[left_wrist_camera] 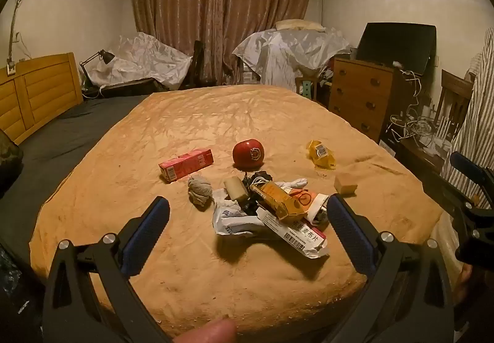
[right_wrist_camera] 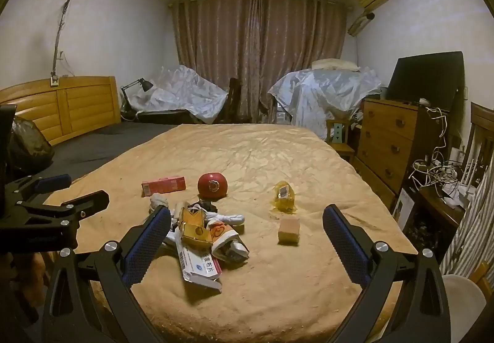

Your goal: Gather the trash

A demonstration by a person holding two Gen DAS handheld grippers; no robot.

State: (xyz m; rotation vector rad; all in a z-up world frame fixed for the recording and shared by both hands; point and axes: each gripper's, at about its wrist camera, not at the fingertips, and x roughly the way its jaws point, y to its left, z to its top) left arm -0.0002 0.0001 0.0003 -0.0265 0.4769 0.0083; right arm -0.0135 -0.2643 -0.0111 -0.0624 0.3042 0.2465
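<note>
Left wrist view: we hover both tools, left tool [left_wrist_camera: 247, 229] and right tool [right_wrist_camera: 247, 235], spread wide, empty. Trash pile [left_wrist_camera: 271, 210] on bed [left_wrist_camera: 216, 121], untouched. Approach step; next: descend, pinch 1 piece.

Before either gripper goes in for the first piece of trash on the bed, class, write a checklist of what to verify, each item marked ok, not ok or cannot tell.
1. Left gripper open, nothing held: ok.
2. Right gripper open, nothing held: ok.
3. Trash pile in view of both cameras, nothing covering it: ok.
4. Loose pieces apart from the pile, red box, yellow wrapper, small block: ok.
5. Red round thing is trash: cannot tell.
6. A bin or bag ready to take the trash: cannot tell.
</note>
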